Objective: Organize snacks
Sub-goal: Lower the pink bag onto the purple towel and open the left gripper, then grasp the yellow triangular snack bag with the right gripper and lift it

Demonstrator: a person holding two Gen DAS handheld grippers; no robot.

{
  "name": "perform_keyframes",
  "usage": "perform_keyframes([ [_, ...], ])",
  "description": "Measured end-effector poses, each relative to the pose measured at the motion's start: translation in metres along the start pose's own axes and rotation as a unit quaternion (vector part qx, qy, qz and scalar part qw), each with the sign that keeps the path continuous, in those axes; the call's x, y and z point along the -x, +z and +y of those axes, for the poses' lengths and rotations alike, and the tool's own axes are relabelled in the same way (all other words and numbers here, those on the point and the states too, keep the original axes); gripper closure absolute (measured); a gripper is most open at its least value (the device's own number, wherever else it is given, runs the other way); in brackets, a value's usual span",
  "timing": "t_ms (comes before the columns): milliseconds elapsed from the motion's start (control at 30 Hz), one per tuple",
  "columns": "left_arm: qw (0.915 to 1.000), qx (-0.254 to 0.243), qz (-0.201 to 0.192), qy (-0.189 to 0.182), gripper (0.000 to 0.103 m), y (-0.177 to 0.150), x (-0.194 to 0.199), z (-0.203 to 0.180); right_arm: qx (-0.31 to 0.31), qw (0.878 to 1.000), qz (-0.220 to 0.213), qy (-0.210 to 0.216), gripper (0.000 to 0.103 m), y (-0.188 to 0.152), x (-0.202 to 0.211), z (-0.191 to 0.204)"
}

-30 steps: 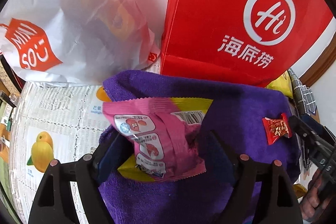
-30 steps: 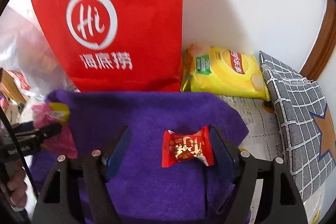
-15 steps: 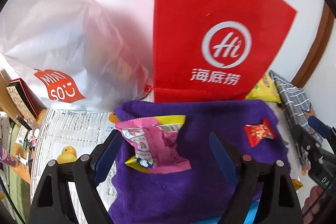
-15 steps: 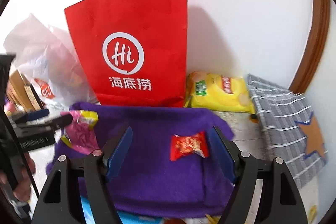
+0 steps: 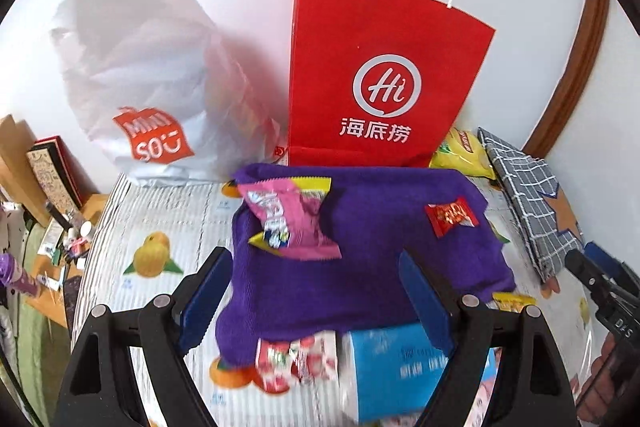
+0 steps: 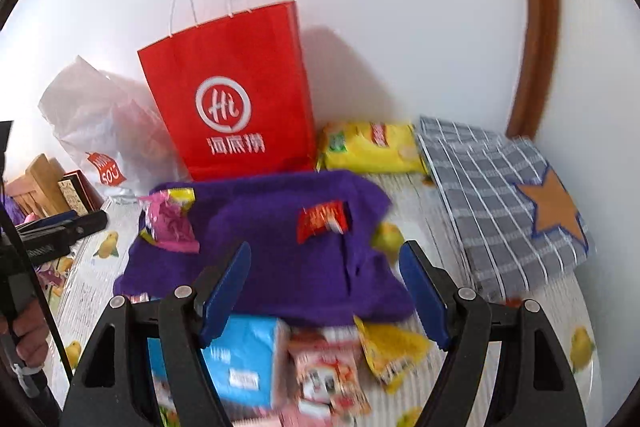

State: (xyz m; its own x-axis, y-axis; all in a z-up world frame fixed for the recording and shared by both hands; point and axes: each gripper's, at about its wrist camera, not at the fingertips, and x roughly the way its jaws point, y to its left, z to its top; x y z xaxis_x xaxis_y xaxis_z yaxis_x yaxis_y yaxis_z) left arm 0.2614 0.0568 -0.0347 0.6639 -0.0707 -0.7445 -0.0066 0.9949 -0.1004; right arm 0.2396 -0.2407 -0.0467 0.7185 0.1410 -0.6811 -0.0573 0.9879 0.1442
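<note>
Snacks: pink packet [image 5: 290,223], red candy [image 5: 452,216] left on purple cloth [image 5: 360,267]; both grippers [image 5: 316,295] [image 6: 326,287] pulled back, fingers wide, empty; next pick pending.

A pink and yellow snack packet [image 5: 290,223] lies crumpled on the left part of a purple cloth [image 5: 368,267]; a small red candy wrapper [image 5: 452,216] lies flat to its right. Below the cloth's near edge sit a blue box [image 6: 244,363] and blurred, seemingly red-and-white packets [image 6: 328,367].
</note>
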Motion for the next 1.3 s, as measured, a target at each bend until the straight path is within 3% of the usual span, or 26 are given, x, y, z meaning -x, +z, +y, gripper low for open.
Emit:
perform_keyframes([
  [300,0.9999,0.010,-0.001,0.008,0.019,-0.043,0.033,0.012,-0.018,1.000,0.006,-0.021,0.027,-0.042,0.031,-0.026],
  [533,0.9999,0.014,-0.001,0.008,0.020,-0.071,0.045,0.016,0.014,0.999,-0.010,-0.049,0.027,-0.065,0.044,-0.026],
  [833,0.9991,0.032,0.013,0.022,0.019,-0.091,0.037,0.026,0.032,0.998,0.035,-0.039,0.027,-0.093,0.007,-0.029],
  [1300,0.9968,0.071,0.025,0.027,0.019,-0.084,0.011,0.048,0.026,0.997,0.070,-0.029,0.033,-0.079,-0.058,-0.046],
])
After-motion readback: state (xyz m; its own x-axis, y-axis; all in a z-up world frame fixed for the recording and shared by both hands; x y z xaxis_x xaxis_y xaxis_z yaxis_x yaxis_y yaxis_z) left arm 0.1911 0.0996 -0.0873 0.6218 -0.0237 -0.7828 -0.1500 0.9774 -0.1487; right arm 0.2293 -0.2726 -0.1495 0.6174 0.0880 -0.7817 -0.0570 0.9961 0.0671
